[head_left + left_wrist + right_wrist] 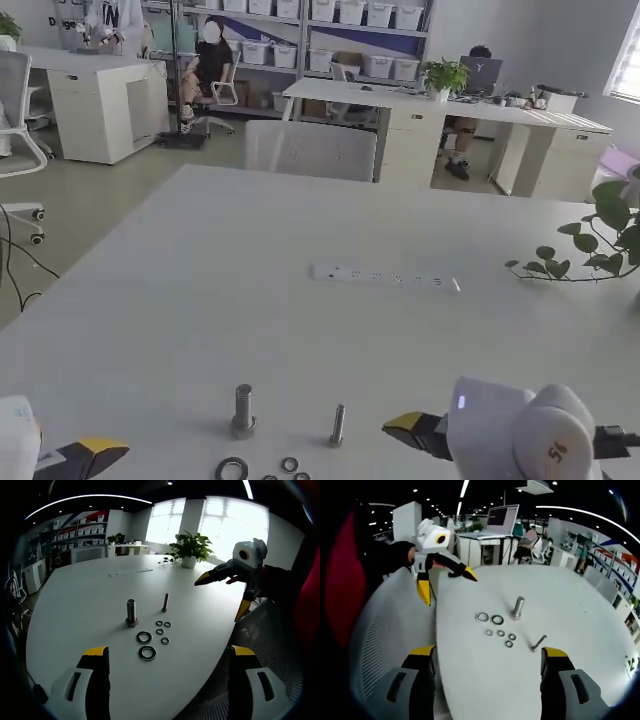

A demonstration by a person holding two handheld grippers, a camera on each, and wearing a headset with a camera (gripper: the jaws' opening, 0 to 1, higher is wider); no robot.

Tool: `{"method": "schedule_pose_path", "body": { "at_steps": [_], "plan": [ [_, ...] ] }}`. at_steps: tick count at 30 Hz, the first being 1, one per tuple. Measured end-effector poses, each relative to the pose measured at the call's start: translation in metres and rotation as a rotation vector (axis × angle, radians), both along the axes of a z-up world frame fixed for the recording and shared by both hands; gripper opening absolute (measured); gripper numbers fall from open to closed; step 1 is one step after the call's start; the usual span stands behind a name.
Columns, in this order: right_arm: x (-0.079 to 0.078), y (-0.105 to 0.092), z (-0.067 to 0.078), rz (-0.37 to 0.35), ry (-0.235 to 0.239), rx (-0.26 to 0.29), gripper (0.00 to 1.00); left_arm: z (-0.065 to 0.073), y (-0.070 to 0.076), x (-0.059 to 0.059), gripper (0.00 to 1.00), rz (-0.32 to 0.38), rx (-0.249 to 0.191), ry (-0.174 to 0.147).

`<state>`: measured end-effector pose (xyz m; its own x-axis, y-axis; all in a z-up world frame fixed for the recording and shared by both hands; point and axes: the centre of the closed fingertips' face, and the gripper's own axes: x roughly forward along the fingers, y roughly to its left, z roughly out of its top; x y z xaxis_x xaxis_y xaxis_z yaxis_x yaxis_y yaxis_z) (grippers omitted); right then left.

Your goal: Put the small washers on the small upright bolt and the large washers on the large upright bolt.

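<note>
Nothing is on either bolt yet, so the person is standing at the very start of the job, before the first pick. The large bolt (131, 612) is standing upright on the white table (300, 230), close to the edge nearest the person. The small bolt (165, 602) is standing beside it, a little apart. The washers are lying flat in a loose cluster between the bolts and the person. The two large washers (144, 637) are lying close together, and the four small washers (159, 631) are grouped just beside them. None is touching a bolt.

The left gripper (169, 651) is hovering off the table with its jaws spread wide and gripping nothing. The right gripper (488, 652) is facing it from the other side, likewise wide open and empty.

To my eye the next move is calling for one gripper to come down over a single washer and narrow its jaws onto the rim. Thin rings lying flat on a smooth top are likely to slide or slip, so the pinch will need care. After that, the hole has to be lined up level over the tip of the bolt of matching size.
</note>
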<state>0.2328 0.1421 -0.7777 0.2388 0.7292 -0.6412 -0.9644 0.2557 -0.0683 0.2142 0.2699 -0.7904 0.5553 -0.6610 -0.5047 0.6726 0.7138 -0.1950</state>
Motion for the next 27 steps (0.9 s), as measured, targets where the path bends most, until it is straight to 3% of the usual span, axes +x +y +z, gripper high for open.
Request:
{"method": "schedule_pose_path", "body": {
  "at_steps": [27],
  "plan": [
    [0.019, 0.049, -0.007, 0.157, -0.011, -0.066, 0.83, 0.003, 0.002, -0.001, 1.00, 0.007, -0.001, -0.004]
  ]
}}
